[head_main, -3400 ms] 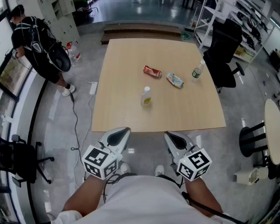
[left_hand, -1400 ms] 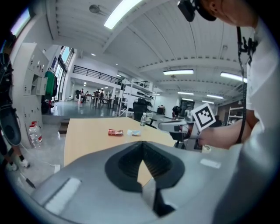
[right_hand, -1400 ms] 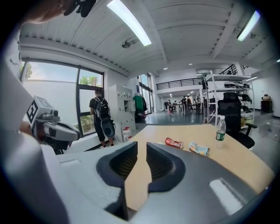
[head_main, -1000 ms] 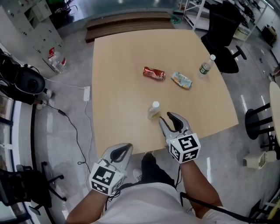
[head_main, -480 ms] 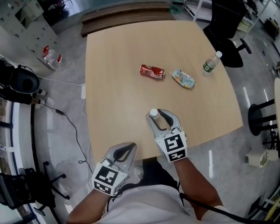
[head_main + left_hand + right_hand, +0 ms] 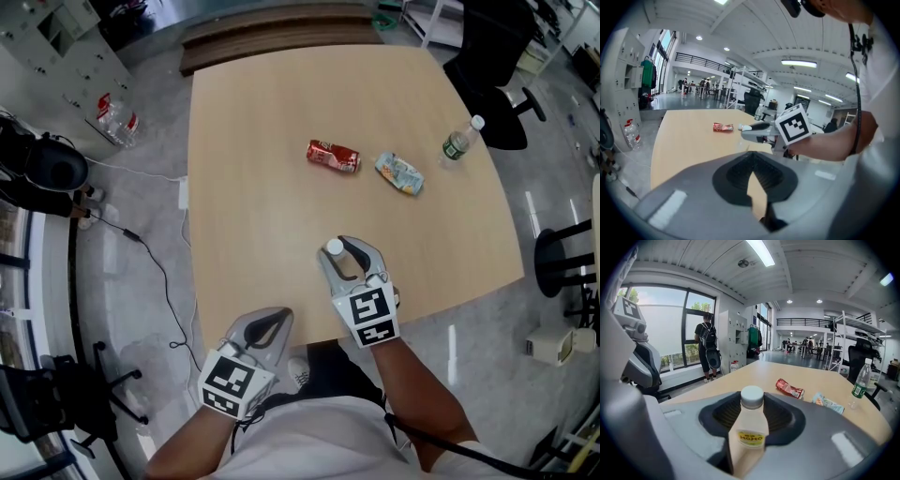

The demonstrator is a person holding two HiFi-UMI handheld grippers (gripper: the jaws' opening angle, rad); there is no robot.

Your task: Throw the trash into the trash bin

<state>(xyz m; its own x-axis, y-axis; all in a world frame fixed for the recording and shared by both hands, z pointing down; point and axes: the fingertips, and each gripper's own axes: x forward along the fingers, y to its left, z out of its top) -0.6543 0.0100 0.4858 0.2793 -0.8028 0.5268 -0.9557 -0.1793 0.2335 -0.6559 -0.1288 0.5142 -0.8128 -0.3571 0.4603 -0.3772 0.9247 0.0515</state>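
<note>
A small clear bottle (image 6: pixel 334 247) with a white cap and yellow label stands upright near the table's front edge. My right gripper (image 6: pixel 349 251) reaches round it. In the right gripper view the bottle (image 6: pixel 747 427) stands between the closing jaws, and their tips flank the cap without clearly pressing it. My left gripper (image 6: pixel 274 314) hangs shut and holding nothing just off the table's front edge; through its jaws (image 6: pixel 751 154) I see a sliver of table. Farther back lie a crushed red can (image 6: pixel 333 156) and a crumpled wrapper (image 6: pixel 398 173). No trash bin is in view.
A green-labelled water bottle (image 6: pixel 460 141) stands at the wooden table's (image 6: pixel 253 187) right edge, by a black office chair (image 6: pixel 487 56). Cables and water bottles (image 6: pixel 117 117) lie on the floor at left. A person (image 6: pixel 708 350) stands by the window.
My right gripper has come forward and down from behind the small bottle until its jaws enclose it. The left gripper stays low by the table's front edge.
</note>
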